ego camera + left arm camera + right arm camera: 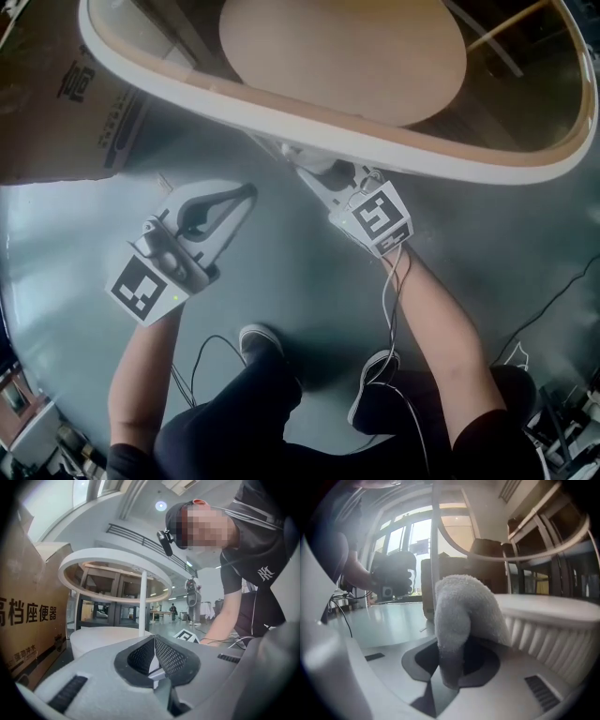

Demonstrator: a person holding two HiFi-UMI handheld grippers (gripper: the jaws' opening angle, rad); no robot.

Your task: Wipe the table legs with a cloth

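Cloth, grey-white and bunched, sits clamped in my right tool, low and just beside the thin white leg under the counter's rim, while my left tool hangs apart above the floor, jaws closed on nothing.

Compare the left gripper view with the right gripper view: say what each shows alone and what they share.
Only the left gripper view shows the printed side of the cardboard box, the person's bent-over upper body, and the left gripper with its jaws together and nothing between them. Only the right gripper view shows the grey cloth clamped in the right gripper. Both show the thin white table leg, the round table rim above it and the white base.
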